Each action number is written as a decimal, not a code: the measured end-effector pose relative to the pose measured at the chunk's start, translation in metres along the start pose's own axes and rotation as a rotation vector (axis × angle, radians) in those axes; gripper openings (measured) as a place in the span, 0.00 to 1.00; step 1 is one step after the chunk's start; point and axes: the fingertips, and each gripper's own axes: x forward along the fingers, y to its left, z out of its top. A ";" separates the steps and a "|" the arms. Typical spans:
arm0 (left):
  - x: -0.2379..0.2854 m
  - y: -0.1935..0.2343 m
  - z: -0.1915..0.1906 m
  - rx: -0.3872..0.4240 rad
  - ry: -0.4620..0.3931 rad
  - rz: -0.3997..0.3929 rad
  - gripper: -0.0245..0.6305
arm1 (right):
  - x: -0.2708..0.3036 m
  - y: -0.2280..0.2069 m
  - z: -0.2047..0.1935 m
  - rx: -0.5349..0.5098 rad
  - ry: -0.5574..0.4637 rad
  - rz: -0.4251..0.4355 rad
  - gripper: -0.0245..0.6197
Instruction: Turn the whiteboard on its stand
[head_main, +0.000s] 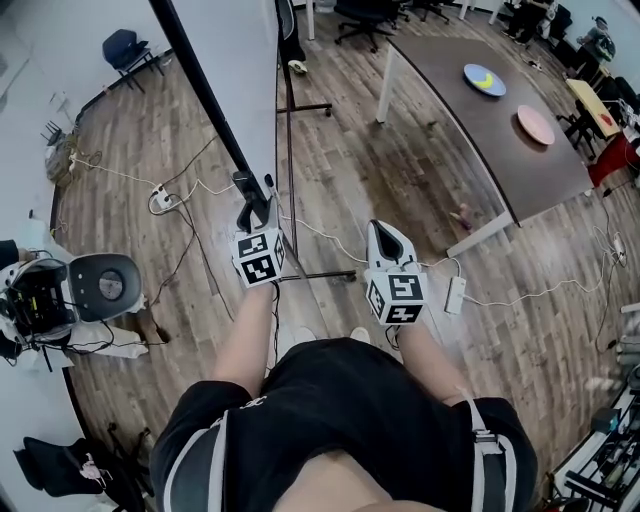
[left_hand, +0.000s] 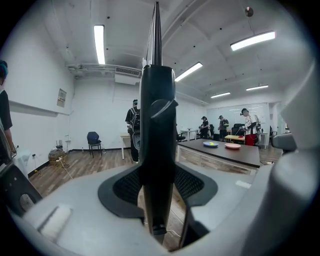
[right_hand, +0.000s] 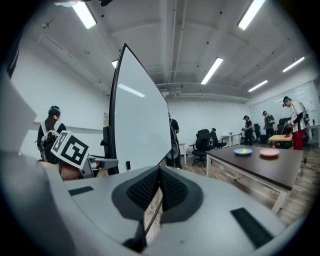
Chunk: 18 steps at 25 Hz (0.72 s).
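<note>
The whiteboard (head_main: 225, 70) stands on its wheeled stand (head_main: 290, 150), and from the head view I see it almost edge-on, its black frame running up to the left. My left gripper (head_main: 252, 212) is shut on that frame's lower edge. In the left gripper view the black frame (left_hand: 157, 125) fills the gap between the pads (left_hand: 127, 187). My right gripper (head_main: 386, 235) hovers to the right of the board, apart from it, with its pads closed together and nothing between them. The right gripper view shows the white board face (right_hand: 140, 130) and the left gripper's marker cube (right_hand: 70, 149).
A dark table (head_main: 480, 150) at the upper right carries a blue-and-yellow plate (head_main: 484, 79) and a pink plate (head_main: 535, 124). Cables and a power strip (head_main: 162, 198) lie on the wooden floor. A grey device (head_main: 100, 287) sits at the left. Several people stand in the background.
</note>
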 end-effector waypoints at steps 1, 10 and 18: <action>-0.003 -0.003 -0.001 0.001 0.002 -0.002 0.34 | -0.001 0.001 0.000 0.000 -0.001 0.007 0.05; -0.034 -0.034 -0.010 0.008 0.000 -0.007 0.34 | -0.007 -0.002 0.000 0.004 -0.005 0.093 0.05; -0.074 -0.062 -0.021 0.000 -0.026 0.028 0.34 | -0.024 -0.011 -0.018 -0.003 0.027 0.182 0.05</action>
